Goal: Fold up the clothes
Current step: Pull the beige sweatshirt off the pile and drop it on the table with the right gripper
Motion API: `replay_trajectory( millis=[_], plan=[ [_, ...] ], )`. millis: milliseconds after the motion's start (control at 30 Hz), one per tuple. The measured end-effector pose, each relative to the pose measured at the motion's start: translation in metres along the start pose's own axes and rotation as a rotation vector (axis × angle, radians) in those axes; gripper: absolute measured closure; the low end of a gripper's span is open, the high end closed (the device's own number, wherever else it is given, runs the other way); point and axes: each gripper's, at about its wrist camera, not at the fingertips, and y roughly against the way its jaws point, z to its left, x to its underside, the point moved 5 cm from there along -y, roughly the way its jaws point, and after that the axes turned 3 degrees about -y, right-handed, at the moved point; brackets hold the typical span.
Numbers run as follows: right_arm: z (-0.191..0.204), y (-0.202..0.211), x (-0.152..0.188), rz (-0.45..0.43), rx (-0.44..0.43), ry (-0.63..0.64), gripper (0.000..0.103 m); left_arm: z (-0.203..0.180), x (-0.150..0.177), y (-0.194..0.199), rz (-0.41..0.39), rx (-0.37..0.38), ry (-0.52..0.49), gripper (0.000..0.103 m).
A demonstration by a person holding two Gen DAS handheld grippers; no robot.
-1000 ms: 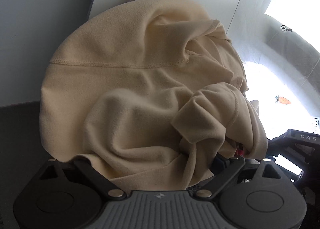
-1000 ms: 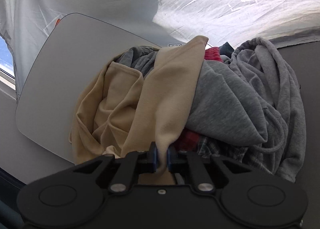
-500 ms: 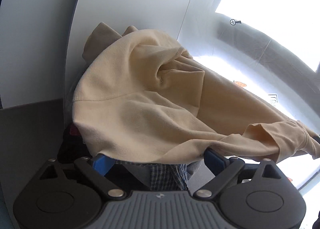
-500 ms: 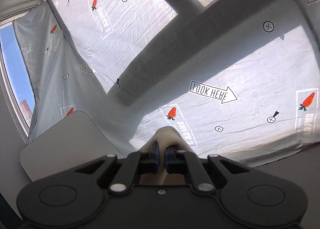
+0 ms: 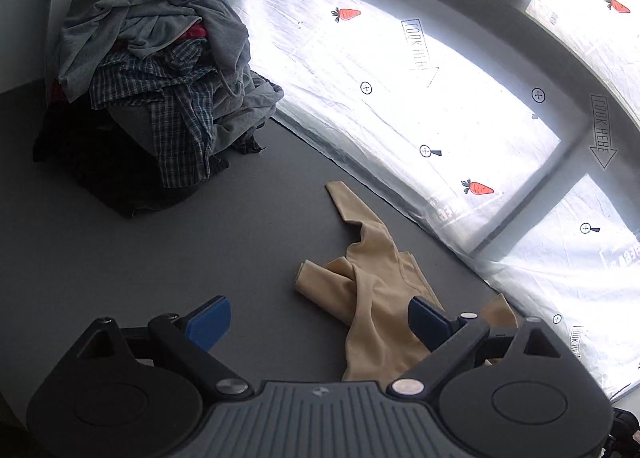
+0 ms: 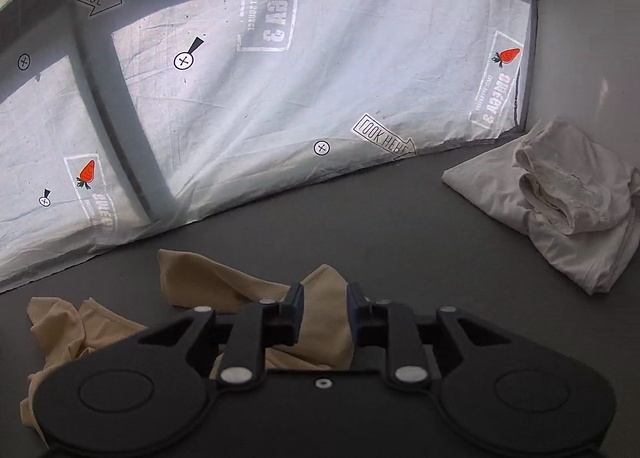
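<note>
On the grey worktop [image 5: 160, 258] a beige garment [image 5: 376, 298] lies crumpled, between a heaped clothes pile [image 5: 160, 77] and a folded white garment [image 6: 560, 197]. Left gripper [image 5: 320, 322] and right gripper [image 6: 323, 308] hover, jaws open, holding nothing. Risk: pinching bunched layers could fold it crooked.

soft beige cloth garment [image 5: 376, 298], matt grey table [image 5: 200, 250]

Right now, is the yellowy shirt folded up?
Not folded. The crumpled beige fabric shirt lies bunched on the grey table, with twisted creases and uneven edges.
</note>
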Motion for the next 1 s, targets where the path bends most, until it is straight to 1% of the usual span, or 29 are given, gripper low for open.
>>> replay_trajectory(
  millis=[67,100,167,267,333,467,500,533,633,733,767,800,867,933,967,1000],
  plan=[
    [-0.018,0.000,0.024,0.058,-0.025,-0.028,0.068,-0.008,0.010,-0.007,0.029,0.002,-0.019,0.008],
    [-0.020,0.000,0.033,0.081,-0.037,-0.023,0.068,-0.011,0.012,-0.010,0.040,0.002,-0.029,0.008],
    [-0.004,0.000,0.045,0.102,-0.066,0.032,0.068,-0.016,0.017,-0.015,0.060,0.001,-0.049,0.008],
    [0.035,0.005,0.055,0.093,-0.143,0.113,0.068,-0.023,0.023,-0.023,0.090,-0.001,-0.079,0.007],
    [0.072,0.007,0.064,0.086,-0.201,0.162,0.067,-0.013,0.019,-0.026,0.109,-0.004,-0.087,0.007],
    [0.158,0.012,0.089,0.081,-0.311,0.265,0.066,0.013,0.002,-0.038,0.133,0.001,-0.065,0.007],
    [0.181,0.012,0.098,0.082,-0.338,0.296,0.065,0.022,-0.004,-0.042,0.135,0.000,-0.062,0.007],
    [0.205,0.011,0.106,0.084,-0.362,0.329,0.061,0.030,-0.009,-0.047,0.141,-0.001,-0.059,0.007],
    [0.274,0.007,0.131,0.094,-0.427,0.427,0.060,0.055,-0.021,-0.065,0.172,-0.005,-0.050,0.007],
    [0.332,-0.005,0.159,0.109,-0.444,0.515,0.059,0.079,-0.029,-0.082,0.213,-0.008,-0.051,0.007],
    [0.349,-0.010,0.169,0.114,-0.441,0.546,0.059,0.085,-0.032,-0.087,0.225,-0.007,-0.055,0.007],
    [0.363,-0.016,0.179,0.118,-0.420,0.581,0.058,0.091,-0.034,-0.091,0.236,-0.006,-0.062,0.007],
    [0.377,-0.028,0.195,0.117,-0.330,0.648,0.057,0.104,-0.038,-0.102,0.257,-0.007,-0.080,0.007],
    [0.380,-0.041,0.207,0.112,-0.226,0.707,0.057,0.114,-0.043,-0.113,0.275,-0.012,-0.088,0.007],
    [0.378,-0.045,0.211,0.111,-0.197,0.735,0.057,0.118,-0.046,-0.118,0.283,-0.015,-0.089,0.007],
    [0.374,-0.047,0.214,0.109,-0.181,0.764,0.060,0.122,-0.049,-0.123,0.289,-0.018,-0.090,0.007]
  ],
)
